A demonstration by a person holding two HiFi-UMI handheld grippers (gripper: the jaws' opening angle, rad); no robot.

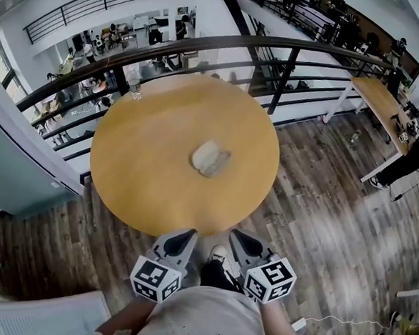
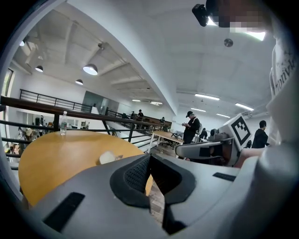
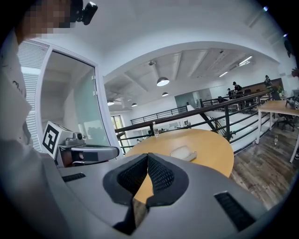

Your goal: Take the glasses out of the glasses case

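Note:
A pale glasses case [image 1: 210, 158] lies near the middle of the round wooden table [image 1: 145, 166]. It also shows in the left gripper view [image 2: 108, 157] and the right gripper view [image 3: 183, 152]; whether its lid is open I cannot tell, and no glasses show. Both grippers hang close to my body, just off the table's near edge and well short of the case. The left gripper [image 1: 189, 234] [image 2: 149, 156] is shut with nothing between its jaws. The right gripper [image 1: 235, 235] [image 3: 147, 156] is likewise shut and empty.
A clear water bottle [image 1: 134, 85] stands at the table's far left edge. A dark metal railing [image 1: 275, 42] curves behind the table. A wooden desk [image 1: 382, 104] stands at the far right on the plank floor. A person [image 2: 190, 127] stands in the distance.

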